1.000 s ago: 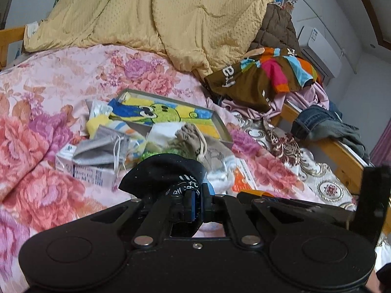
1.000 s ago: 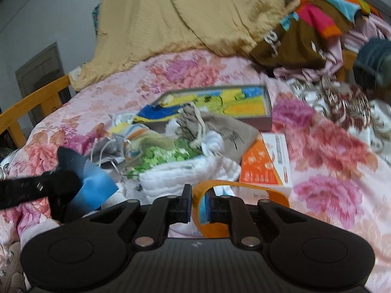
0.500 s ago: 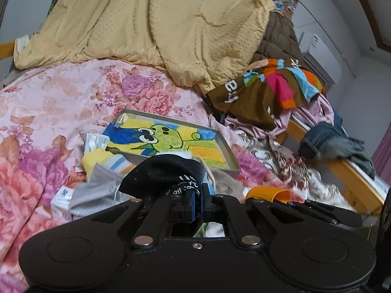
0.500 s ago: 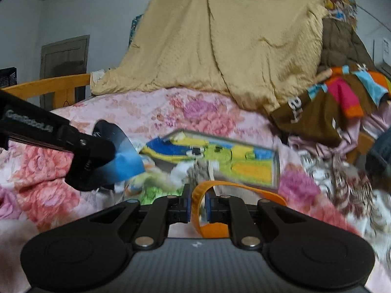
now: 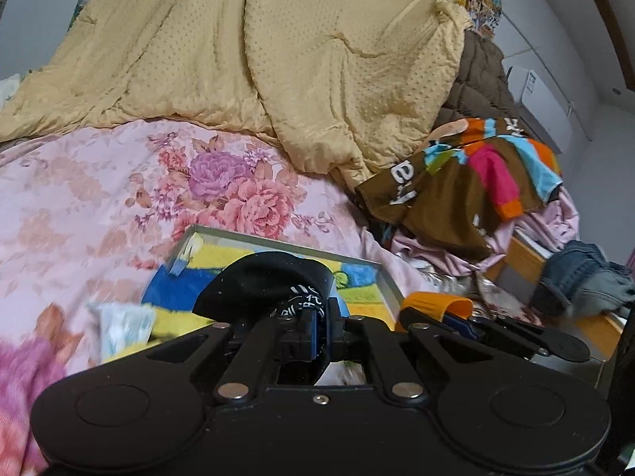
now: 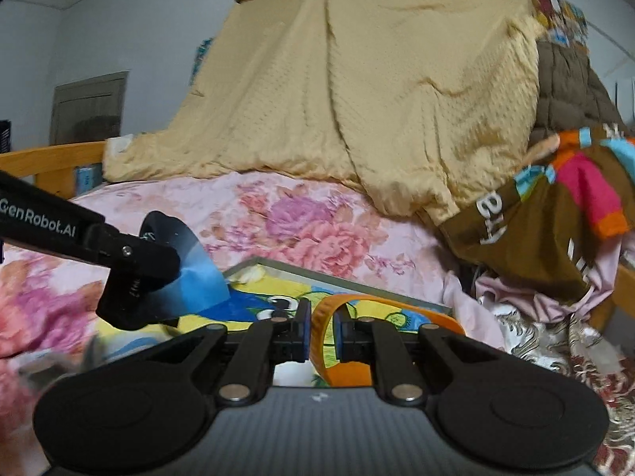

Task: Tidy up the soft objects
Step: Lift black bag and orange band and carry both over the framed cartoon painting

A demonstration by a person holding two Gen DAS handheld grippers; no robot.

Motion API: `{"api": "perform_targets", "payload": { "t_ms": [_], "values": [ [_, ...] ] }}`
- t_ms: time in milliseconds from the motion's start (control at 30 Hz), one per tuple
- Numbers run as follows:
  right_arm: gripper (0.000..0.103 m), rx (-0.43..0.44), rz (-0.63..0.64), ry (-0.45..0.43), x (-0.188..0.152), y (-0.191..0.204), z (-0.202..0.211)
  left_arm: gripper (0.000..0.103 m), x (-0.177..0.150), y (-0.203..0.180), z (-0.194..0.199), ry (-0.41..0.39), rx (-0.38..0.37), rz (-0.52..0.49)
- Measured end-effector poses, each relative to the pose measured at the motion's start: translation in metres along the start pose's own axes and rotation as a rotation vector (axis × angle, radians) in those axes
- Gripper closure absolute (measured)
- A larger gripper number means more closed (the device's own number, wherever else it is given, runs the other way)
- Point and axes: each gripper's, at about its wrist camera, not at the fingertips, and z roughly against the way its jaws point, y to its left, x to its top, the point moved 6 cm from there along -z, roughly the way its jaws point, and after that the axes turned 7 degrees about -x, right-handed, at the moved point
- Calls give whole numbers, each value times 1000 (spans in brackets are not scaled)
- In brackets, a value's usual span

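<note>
My left gripper (image 5: pixel 322 327) is shut on a black cloth with white lettering (image 5: pixel 266 283), held above the bed. From the right wrist view the left gripper (image 6: pixel 158 273) shows at the left with a blue and black piece in its jaws. My right gripper (image 6: pixel 322 331) is shut on an orange band (image 6: pixel 349 373) that loops forward from the jaws. The orange band (image 5: pixel 436 303) and the right gripper also show low right in the left wrist view. Below both lies a framed cartoon picture (image 6: pixel 278 301) on the floral bedsheet (image 5: pixel 99 206).
A big yellow quilt (image 5: pixel 278 59) is heaped at the back of the bed. A brown multicoloured garment (image 5: pixel 468 182) and pink clothes lie at the right, with jeans (image 5: pixel 575 273) on the wooden bed rail. A white packet (image 5: pixel 125 327) lies left of the frame.
Both grippers have risen and tilted up from the pile of small items, each keeping its hold. The pile has dropped out of view and the quilt fills more of both views.
</note>
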Motion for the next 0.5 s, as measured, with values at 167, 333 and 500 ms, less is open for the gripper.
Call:
{"api": "perform_targets", "payload": {
  "t_ms": [167,333,500],
  "values": [
    [91,-3,-71,49,-5,-27,-36,100,7,8,-53,23,9,-2],
    [91,27,-164,103,-10,-47,-63,100,2,11,-98,63,17,15],
    [91,67,-254,145,-13,-62,-81,100,-4,14,-126,99,40,16]
  ]
}}
